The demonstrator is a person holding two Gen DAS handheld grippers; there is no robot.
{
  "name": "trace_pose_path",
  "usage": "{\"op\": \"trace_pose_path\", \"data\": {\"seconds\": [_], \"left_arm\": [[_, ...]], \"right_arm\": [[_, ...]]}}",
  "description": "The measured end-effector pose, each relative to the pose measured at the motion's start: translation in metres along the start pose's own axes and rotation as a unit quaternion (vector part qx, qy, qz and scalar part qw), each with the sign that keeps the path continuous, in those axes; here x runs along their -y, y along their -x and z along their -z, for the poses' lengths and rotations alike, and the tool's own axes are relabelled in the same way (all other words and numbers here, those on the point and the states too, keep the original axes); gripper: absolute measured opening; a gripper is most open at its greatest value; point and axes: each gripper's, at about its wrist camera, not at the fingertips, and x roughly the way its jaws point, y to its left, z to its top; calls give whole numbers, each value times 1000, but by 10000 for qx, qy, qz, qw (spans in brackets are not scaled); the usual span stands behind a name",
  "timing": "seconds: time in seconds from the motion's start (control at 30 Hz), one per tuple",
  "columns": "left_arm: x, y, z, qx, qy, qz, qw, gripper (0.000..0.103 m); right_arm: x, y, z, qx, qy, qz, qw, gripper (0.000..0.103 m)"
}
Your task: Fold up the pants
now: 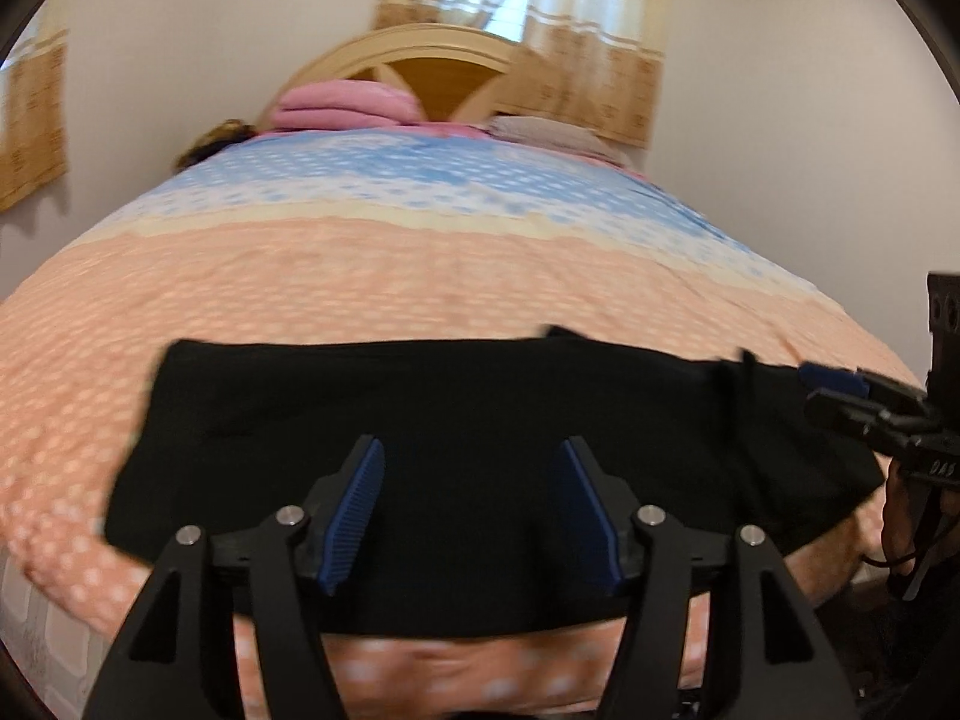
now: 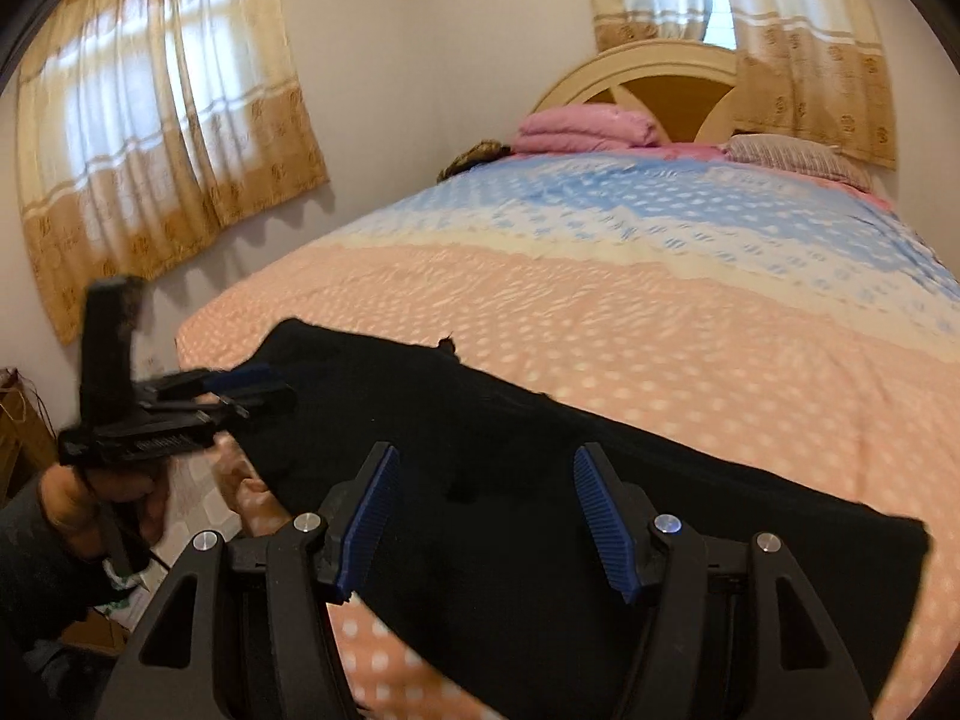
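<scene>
Black pants (image 1: 480, 414) lay folded flat near the foot of the bed (image 1: 360, 276), both grippers released above them.

From the left, the left gripper (image 1: 474, 516) stood with its blue pads apart and nothing between them, over the near edge of the pants. Further right, the right gripper (image 2: 486, 522) was likewise spread and empty, over the cloth. Behind, a pink blanket (image 2: 588, 126) and a pillow (image 2: 792, 156) sat by the headboard (image 2: 660, 78), with curtains (image 2: 162, 138) on the wall.

I see soft daylight glowing through the curtains (image 2: 168, 120) far ahead of the gripper, leaving the room evenly bright. Motion blur smears the bedspread (image 1: 360, 276) and the black pants (image 1: 468, 420). Fisheye bending darkens my edges.
</scene>
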Motion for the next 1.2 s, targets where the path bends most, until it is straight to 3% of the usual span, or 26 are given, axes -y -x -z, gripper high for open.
{"op": "trace_pose_path", "data": {"seconds": [0.13, 0.27, 0.37, 0.43, 0.53, 0.63, 0.8, 0.93, 1.1, 1.2], "left_arm": [[-47, 3, 4, 162, 337, -551, 9978, 71], [-81, -3, 8, 139, 591, -882, 9942, 75], [-100, -10, 14, 55, 758, -985, 9922, 77], [-106, -12, 18, 88, 812, -937, 9922, 77], [-107, -11, 22, 182, 829, -852, 9927, 83], [-105, -13, 21, 217, 882, -795, 9927, 86], [-106, -22, 18, 12, 643, -786, 9948, 88], [-113, -29, 15, -55, 698, -689, 9952, 88], [-132, -26, 19, -13, 1247, -555, 9906, 75], [-132, -16, 22, -24, 1343, -690, 9885, 68]], "right_arm": [[-5, -42, 12, -673, 97, 46, 9977, 63], [-19, -31, 18, -506, 441, 235, 9975, 66], [-31, -12, 23, -348, 467, -160, 9982, 66], [-43, -9, 31, -321, 683, -54, 9971, 66], [-46, -29, 42, -738, 647, 76, 9951, 67], [-53, -26, 46, -617, 741, 125, 9953, 70], [-47, -8, 42, -503, 313, -262, 9979, 70], [-38, 8, 50, -332, 151, -164, 9992, 70], [-19, 23, 58, -219, -252, -86, 9994, 70], [-12, 31, 63, -145, -336, -30, 9993, 70]]}}
